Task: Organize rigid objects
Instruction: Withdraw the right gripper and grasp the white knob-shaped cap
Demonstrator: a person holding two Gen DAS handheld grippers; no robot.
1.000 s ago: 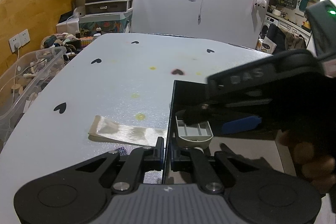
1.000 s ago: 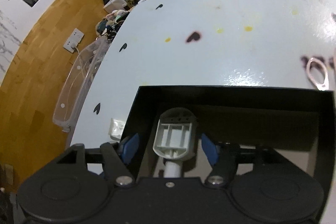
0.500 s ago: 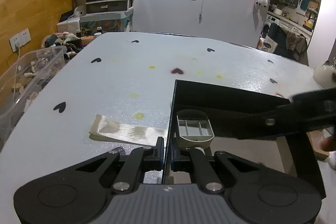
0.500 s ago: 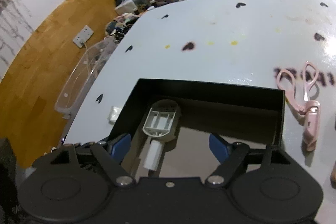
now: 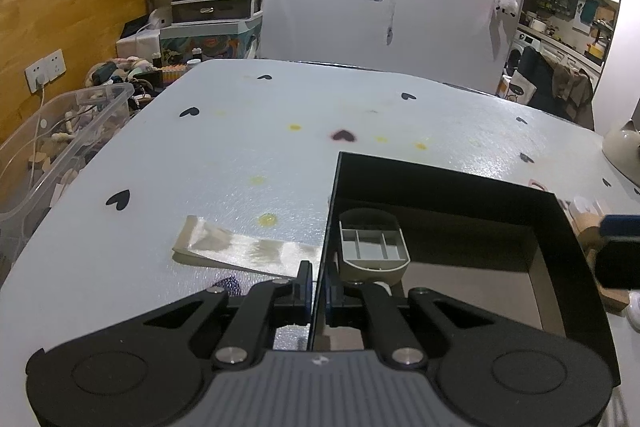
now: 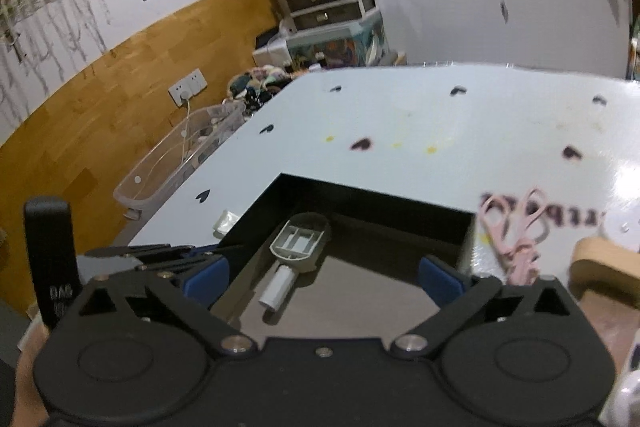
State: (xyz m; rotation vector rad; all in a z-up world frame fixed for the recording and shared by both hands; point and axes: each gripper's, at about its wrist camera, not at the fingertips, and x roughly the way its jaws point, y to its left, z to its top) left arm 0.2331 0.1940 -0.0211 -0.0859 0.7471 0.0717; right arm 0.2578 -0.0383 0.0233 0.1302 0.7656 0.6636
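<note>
A black open box [image 5: 440,183] stands on the white table; it also shows in the right wrist view [image 6: 360,199]. A grey scoop-shaped part [image 5: 374,247] with a white handle lies inside it, also seen in the right wrist view [image 6: 300,243]. My left gripper [image 5: 317,287] is shut on the box's left wall. My right gripper [image 6: 324,279] is open and empty, raised above the box's near side. Pink scissors [image 6: 516,227] lie on the table right of the box.
A flat clear packet [image 5: 244,247] lies left of the box. A wooden block [image 6: 604,275] sits at the right, next to the scissors. A clear plastic bin [image 5: 60,143] stands off the table's left edge. A cream kettle [image 5: 624,151] is at the far right.
My right gripper has let go of the grey part, opened wide and pulled up and back out of the box. The left gripper has not moved.
</note>
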